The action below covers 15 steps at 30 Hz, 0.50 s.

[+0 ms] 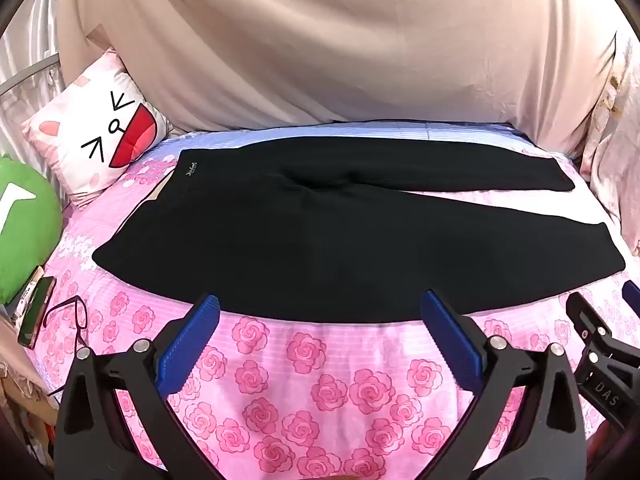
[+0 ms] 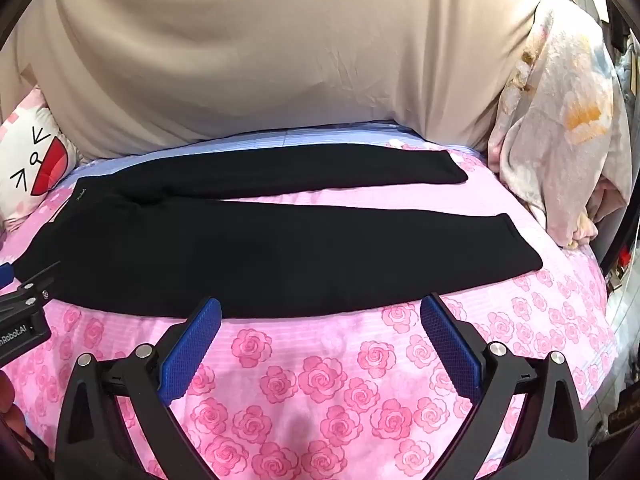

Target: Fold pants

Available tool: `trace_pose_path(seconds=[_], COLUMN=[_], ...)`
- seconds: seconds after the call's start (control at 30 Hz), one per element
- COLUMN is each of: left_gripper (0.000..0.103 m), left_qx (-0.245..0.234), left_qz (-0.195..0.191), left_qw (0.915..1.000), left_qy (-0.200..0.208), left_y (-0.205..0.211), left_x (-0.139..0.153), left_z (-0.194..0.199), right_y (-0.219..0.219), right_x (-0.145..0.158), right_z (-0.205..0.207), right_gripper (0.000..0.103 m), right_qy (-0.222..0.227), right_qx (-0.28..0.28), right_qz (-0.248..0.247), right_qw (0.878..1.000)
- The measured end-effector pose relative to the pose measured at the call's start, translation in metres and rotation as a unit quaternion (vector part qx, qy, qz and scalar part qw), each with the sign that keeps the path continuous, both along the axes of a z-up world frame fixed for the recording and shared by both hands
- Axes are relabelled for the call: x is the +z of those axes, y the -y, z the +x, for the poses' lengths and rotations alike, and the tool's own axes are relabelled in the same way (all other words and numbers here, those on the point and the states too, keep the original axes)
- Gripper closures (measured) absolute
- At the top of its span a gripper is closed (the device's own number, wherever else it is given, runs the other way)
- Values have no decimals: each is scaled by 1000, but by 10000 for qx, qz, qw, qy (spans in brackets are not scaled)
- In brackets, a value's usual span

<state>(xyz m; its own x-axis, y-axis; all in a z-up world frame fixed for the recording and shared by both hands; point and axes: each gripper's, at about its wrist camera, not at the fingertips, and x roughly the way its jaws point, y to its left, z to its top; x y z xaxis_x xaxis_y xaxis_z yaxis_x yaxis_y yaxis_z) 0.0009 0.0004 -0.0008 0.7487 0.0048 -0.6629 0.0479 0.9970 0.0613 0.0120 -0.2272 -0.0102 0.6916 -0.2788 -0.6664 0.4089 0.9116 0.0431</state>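
Both grippers are hovering over the near edge of the bed [image 1: 340,380], the left gripper [image 1: 320,312] and the right gripper [image 2: 320,314] each standing with jaws spread wide and nothing between them, tips just short of the pants [image 1: 320,240]. The likeliest trouble from here, as I judge it, is a pinch that is catching the rose-print sheet [image 2: 340,380] along with the cloth, since the near hem of the garment is lying flat against it with no lifted lip to slip a finger under; the sheet would then be dragging up with the fold. A second risk is grabbing only the top layer of the near leg, so the lower layer is staying behind and the fold is coming out skewed. The two legs are also splaying apart toward the right side of the bed, so bringing one over the other could be leaving the cuffs mismatched. At the bed's left edge, glasses [image 1: 76,316] and a phone [image 1: 36,312] are lying near enough for a sweeping arm to knock. The pants are black, matte and soft-looking, lying spread flat across the middle of the bed, waistband toward the left by the pillow [image 1: 100,140], a small pucker showing at the crotch, otherwise smooth.
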Motion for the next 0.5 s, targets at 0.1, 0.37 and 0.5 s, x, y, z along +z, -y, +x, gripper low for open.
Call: trace_pose_path(seconds=[0.1, 0.37, 0.5], left_gripper=[5, 5, 5], left_qx=[23, -18, -34], left_qz=[146, 117, 113], left_qw=[9999, 9999, 9999], left_qy=[-6, 3, 7], left_y=[4, 9, 3], left_x=[-1, -2, -3], left_z=[2, -1, 1], right_y=[0, 0, -1], right_x=[0, 3, 5], right_z=[-1, 0, 1], right_gripper=[5, 5, 5], right_qy=[-5, 1, 16], right_qx=[-5, 26, 60], right_qz=[61, 71, 41], right_qw=[10000, 10000, 10000])
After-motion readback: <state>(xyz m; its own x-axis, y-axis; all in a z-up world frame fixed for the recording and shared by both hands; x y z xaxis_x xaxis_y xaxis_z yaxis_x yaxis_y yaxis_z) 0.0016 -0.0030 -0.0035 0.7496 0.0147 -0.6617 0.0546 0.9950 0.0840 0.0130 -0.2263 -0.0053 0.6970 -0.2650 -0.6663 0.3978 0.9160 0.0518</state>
